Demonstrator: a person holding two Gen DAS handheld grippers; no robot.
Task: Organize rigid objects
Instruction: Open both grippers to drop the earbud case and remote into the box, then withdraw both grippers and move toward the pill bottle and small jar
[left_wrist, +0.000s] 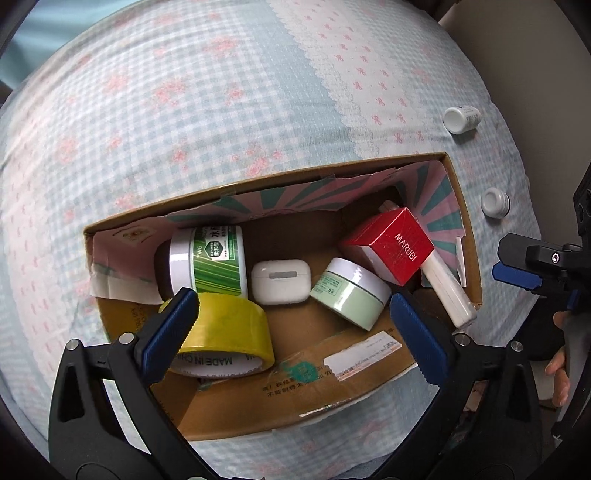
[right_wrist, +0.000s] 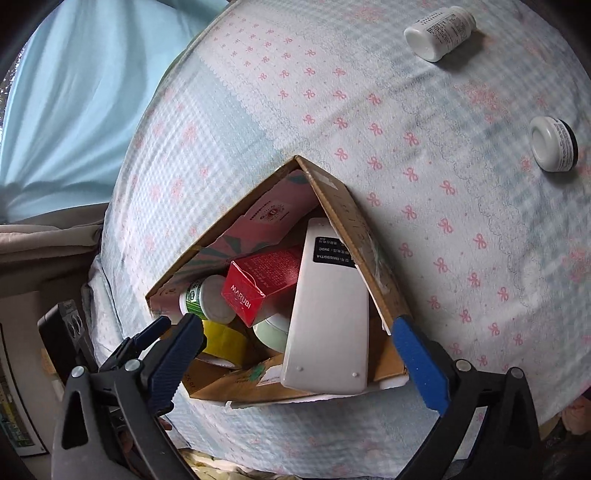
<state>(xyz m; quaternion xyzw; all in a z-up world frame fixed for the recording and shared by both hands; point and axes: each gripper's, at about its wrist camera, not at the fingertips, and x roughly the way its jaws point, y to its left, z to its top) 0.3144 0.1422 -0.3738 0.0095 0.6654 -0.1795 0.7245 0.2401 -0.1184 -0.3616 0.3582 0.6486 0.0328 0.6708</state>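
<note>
Blue-padded fingers of the left gripper (left_wrist: 291, 306) are sitting spread wide at the bottom of the left wrist view, holding nothing, w/ the yellow tape roll (left_wrist: 225, 332) lying just behind the left pad. Cardboard box (left_wrist: 461, 206) is filling mid-frame, open top, resting on the bed. Inside it, left to right: green-label jar (left_wrist: 207, 258) on its side, white earbud case (left_wrist: 279, 281), pale green cream jar (left_wrist: 351, 293), red MARUBI carton (left_wrist: 391, 254) tilted on a corner, and a white remote (left_wrist: 447, 291) leaning at the right wall.

Right gripper (right_wrist: 297, 334) is also hanging open in its own view, fingers apart, nothing between them; box corner is pointing up at centre frame & the remote is propped against the right wall, sticking out past the near rim.

Two items are lying outside the box on the bedsheet (left_wrist: 166, 110): a white pill bottle (right_wrist: 439, 33) on its side, upper right of the right wrist view, and a small white jar (right_wrist: 554, 147) w/ a dark base at right edge, both well apart from the box.

Surface is a soft quilted sheet, pale blue check w/ pink bow print and a white scalloped strip. Light blue curtain (right_wrist: 74, 92) is hanging at upper left in the right wrist view; beige wall at upper right in the left one.
</note>
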